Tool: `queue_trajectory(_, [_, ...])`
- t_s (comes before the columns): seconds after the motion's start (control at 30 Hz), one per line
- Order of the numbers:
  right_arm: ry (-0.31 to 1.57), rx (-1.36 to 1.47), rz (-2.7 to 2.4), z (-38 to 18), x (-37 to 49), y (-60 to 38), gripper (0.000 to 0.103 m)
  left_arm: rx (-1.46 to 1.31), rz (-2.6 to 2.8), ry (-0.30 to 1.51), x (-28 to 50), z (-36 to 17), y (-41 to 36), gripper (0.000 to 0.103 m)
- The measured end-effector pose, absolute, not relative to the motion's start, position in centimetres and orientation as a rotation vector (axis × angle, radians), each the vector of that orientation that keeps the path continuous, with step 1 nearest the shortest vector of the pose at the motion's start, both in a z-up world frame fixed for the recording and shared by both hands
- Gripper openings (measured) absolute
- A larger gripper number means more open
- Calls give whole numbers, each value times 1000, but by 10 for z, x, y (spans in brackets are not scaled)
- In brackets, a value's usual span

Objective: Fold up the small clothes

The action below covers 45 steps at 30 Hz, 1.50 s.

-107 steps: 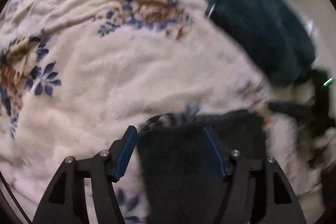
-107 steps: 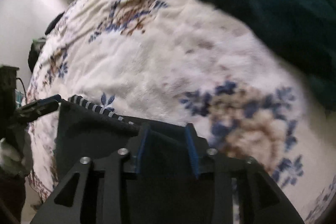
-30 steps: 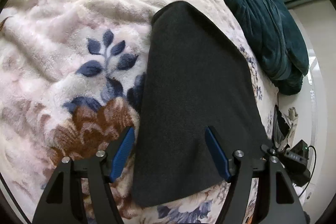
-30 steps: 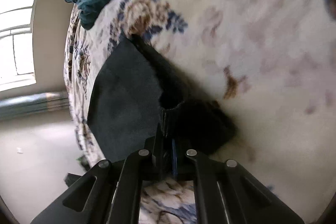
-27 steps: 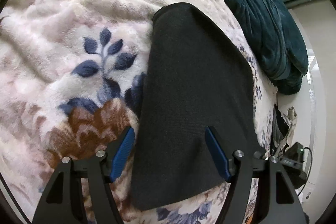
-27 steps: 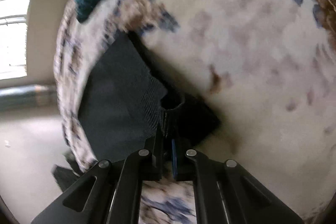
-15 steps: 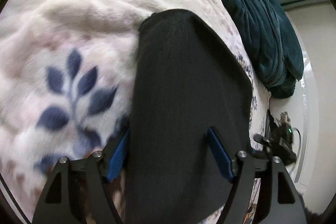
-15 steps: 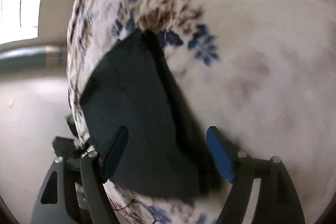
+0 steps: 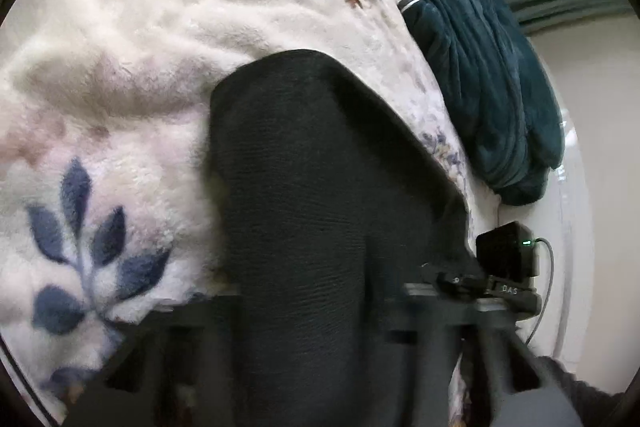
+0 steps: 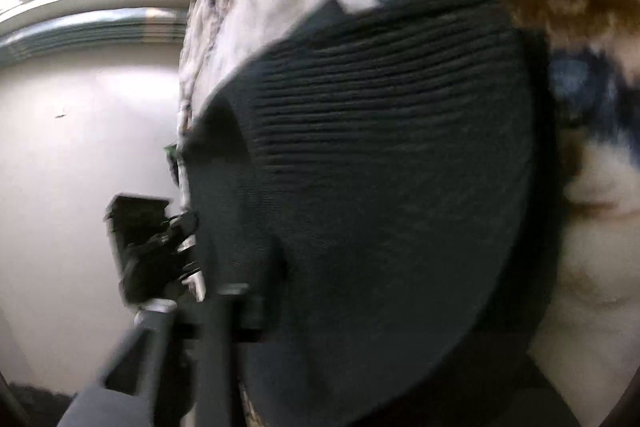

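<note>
Bed covered by a cream fleece blanket [image 9: 168, 27], plush, printed with blue leaf sprigs and brown-and-blue flower clusters; surface rumpled into soft ridges. Black knitted garment [image 9: 320, 187] lies directly on the blanket near the bed's edge, folded, upper corner rounded; in the right wrist view its ribbed band [image 10: 380, 87] shows, blurred. Teal plush cloth [image 9: 480, 67] lies bunched along the far edge of the bed, apart from the black garment, with a strip of blanket between them. Pale floor [image 10: 80, 147] beside the bed.
</note>
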State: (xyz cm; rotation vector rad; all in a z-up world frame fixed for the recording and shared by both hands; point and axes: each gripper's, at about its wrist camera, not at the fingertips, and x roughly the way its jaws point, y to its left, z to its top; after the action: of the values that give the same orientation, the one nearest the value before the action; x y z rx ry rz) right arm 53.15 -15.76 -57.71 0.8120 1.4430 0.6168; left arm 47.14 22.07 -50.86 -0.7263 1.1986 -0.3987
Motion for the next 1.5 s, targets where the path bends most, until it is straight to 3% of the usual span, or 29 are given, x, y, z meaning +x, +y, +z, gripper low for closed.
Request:
queue_trajectory(0.17, [1408, 763, 558, -547, 517, -152, 19, -693, -391, 1143, 457, -475, 218, 23])
queue_trajectory(0.4, [1341, 761, 531, -482, 505, -137, 18, -706, -439, 1093, 457, -420, 240, 22])
queue_trajectory(0.77, [1228, 808, 470, -408, 538, -67, 18, -589, -509, 1064, 537, -348, 313, 22])
queue_trajectory(1.0, [1233, 860, 442, -430, 616, -27, 18, -538, -506, 1084, 616, -375, 338, 23])
queue_trajectory(1.27, [1319, 801, 345, -484, 719, 8, 19, -592, -493, 1213, 701, -462, 351, 27])
queue_trajectory(1.4, [1404, 699, 171, -507, 747, 1, 33, -637, -413, 1349, 720, -505, 364, 41])
queue_trajectory(1.43, [1399, 660, 150, -507, 751, -1, 46, -655, -410, 1348, 719, -506, 369, 44])
queue_trajectory(1.5, [1398, 524, 85, -501, 758, 0, 62, -654, -402, 1336, 712, -502, 374, 44])
